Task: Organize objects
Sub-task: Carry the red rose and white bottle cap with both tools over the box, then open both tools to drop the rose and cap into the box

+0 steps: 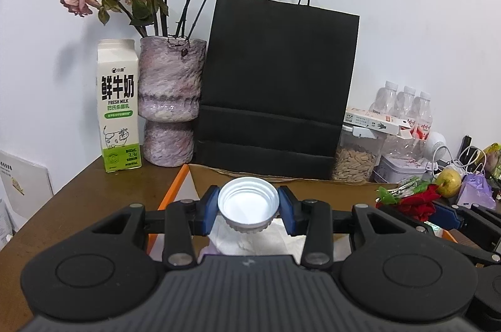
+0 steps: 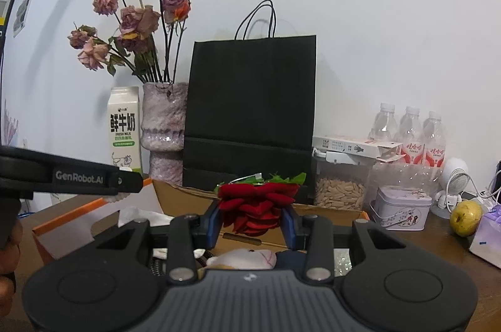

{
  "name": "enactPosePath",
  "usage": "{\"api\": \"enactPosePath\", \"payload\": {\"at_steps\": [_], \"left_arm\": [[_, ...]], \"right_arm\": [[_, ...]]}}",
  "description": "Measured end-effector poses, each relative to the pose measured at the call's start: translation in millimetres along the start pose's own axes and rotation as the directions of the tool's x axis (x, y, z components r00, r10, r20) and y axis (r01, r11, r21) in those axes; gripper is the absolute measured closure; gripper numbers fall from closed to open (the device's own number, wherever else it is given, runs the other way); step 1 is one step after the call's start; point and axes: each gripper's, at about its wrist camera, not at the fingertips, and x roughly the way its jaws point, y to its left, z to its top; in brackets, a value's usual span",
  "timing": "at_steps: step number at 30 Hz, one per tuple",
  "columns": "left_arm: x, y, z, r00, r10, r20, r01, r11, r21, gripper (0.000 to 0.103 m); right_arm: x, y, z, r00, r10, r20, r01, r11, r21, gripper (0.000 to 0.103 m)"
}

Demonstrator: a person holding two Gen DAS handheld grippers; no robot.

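Lettering "FRESH MILK" marks the milk carton (image 1: 118,106) on the tabletop (image 1: 94,191); the left claw (image 1: 248,205) is clamped on a white lid (image 1: 248,203) above the cardboard box (image 1: 281,175). Right view: "GenRobot.AI" on the left tool; right claw (image 2: 253,214) pinches a red fabric rose (image 2: 256,206) over the box.

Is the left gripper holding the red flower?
No, the left gripper is shut on a white lid; the red flower sits between the fingers of the right gripper.

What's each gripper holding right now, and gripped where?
Left gripper: round white threaded plastic cap, pinched across its side wall. Right gripper: red fabric rose, pinched on opposite sides of the bloom.
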Motion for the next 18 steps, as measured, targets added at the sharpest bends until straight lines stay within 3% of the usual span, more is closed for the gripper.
{"api": "enactPosePath", "payload": {"at_steps": [6,7,8,10,12,15,18], "left_arm": [[11,0,0,1.0,-0.008,-0.009,0.008,1.0,0.017,0.062],[12,0,1,1.0,-0.007,-0.009,0.007,1.0,0.021,0.058],[12,0,1,1.0,-0.009,-0.007,0.009,1.0,0.026,0.054],[12,1,1,1.0,-0.006,0.003,0.006,1.0,0.026,0.021],[10,2,1,1.0,0.011,0.025,-0.011,1.0,0.021,0.0],[7,4,2,0.998,0.026,0.057,-0.027,1.0,0.014,0.0],[8,6,3,0.998,0.032,0.05,-0.032,0.999,0.006,0.0]], "right_arm": [[10,-2,-1,1.0,0.002,-0.022,-0.002,1.0,0.001,0.063],[12,-3,-1,1.0,0.003,-0.029,-0.003,1.0,0.002,0.062],[14,-3,-2,0.999,0.001,-0.035,-0.001,1.0,0.004,0.058],[15,-4,-3,0.999,-0.004,-0.047,0.004,1.0,0.004,0.044],[15,-3,-3,0.999,-0.019,-0.045,0.019,1.0,0.0,0.015],[11,-3,-3,0.999,-0.039,-0.02,0.039,0.999,0.003,0.0],[10,-5,-4,0.999,-0.04,-0.016,0.04,0.999,0.013,0.0]]}}
